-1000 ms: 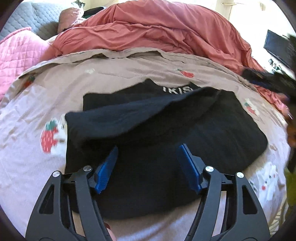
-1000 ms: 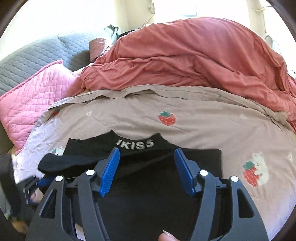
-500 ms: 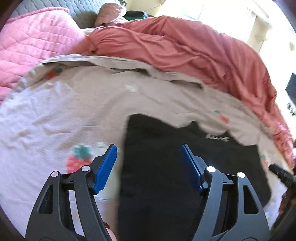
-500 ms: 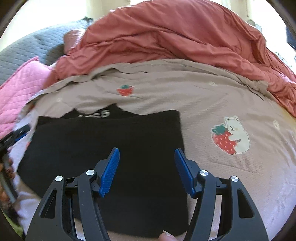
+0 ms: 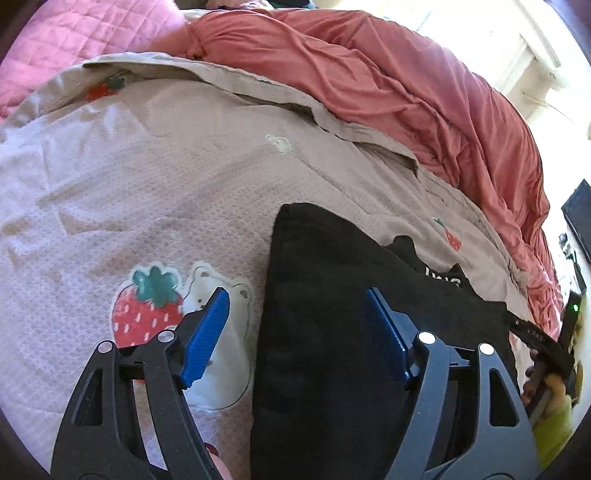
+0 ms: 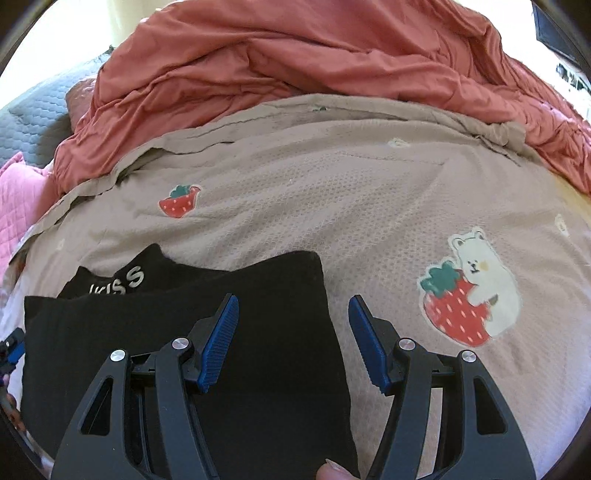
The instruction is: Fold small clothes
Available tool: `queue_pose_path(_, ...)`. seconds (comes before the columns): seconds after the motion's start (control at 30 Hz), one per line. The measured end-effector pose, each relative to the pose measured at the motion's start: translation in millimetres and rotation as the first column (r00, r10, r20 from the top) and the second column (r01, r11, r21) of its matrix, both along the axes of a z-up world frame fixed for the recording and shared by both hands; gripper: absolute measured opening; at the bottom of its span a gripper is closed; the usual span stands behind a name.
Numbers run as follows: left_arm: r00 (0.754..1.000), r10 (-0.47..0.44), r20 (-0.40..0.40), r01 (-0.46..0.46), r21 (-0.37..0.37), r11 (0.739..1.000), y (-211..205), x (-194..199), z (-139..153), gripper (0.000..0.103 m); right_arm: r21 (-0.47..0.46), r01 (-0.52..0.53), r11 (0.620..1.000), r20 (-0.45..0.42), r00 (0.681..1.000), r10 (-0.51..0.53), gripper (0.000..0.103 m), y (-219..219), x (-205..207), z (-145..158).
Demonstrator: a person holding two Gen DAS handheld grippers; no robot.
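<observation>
With both claws spread wide and holding nothing, I've got the black garment lying flat on the bed cover, one fold laid over, waistband lettering peeking out behind. Left claw straddles its left edge, right claw its right edge; I judge another fold remains, bare cover either side

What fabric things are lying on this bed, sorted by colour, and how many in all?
Black: 1, the folded garment
Beige with strawberries: 1, the bedspread
Red: 1, the rumpled duvet
Pink: 1, the quilted pillow
Grey: 1, the quilted cushion
Total: 5
</observation>
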State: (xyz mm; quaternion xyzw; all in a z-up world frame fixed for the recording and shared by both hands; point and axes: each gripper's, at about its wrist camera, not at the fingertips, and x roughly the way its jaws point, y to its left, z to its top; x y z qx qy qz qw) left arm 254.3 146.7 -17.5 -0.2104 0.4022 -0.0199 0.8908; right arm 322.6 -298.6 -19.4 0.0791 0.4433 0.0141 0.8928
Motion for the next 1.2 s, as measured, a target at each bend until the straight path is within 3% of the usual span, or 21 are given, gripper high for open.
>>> queue_pose_path(0.07,1.0,-0.015,-0.002,0.015,0.039,0.999,-7,3,2,0.057,0.014,-0.016,1.0,-0.021,1.0,0.017,0.041,0,4,-5)
queue_pose_path(0.2,0.998,-0.051,-0.038,0.055,0.125,0.991,-22,8,-4,0.026,0.03,-0.024,0.999,0.003,1.0,0.024,0.028,1,-1,-3)
queue_pose_path(0.27,0.999,-0.043,-0.031,0.047,0.167,0.985,-25,7,-5,0.014,0.034,-0.019,0.999,0.017,1.0,0.018,0.014,-1,-4,0)
queue_pose_path(0.37,0.999,-0.044,0.018,0.039,0.2,0.979,-27,2,3,0.005,0.046,-0.019,0.999,0.045,0.999,0.017,0.009,-6,-10,7)
queue_pose_path(0.57,0.99,-0.047,0.133,0.018,0.205,0.979,-29,-7,30,0.004,0.07,0.003,0.998,0.101,0.995,-0.01,0.009,-16,-12,21)
queue_pose_path(0.7,0.995,-0.04,0.087,0.017,0.253,0.967,-32,3,16,0.004,0.029,-0.002,1.0,0.07,0.998,0.0,0.009,-10,0,7)
queue_pose_path(0.83,0.998,-0.025,0.051,0.012,0.241,0.971,-25,8,-1,0.005,0.01,0.009,1.0,0.037,0.999,-0.009,0.009,-8,7,-7)
queue_pose_path(1.0,1.0,-0.009,0.02,0.004,0.228,0.974,-20,10,-7,0.013,-0.037,0.017,0.999,0.02,1.0,-0.016,0.011,-4,9,-15)
queue_pose_path(1.2,1.0,0.02,0.014,-0.022,0.202,0.979,-10,2,-5,0.027,-0.059,0.038,0.998,0.024,0.999,-0.037,0.025,-6,6,-16)
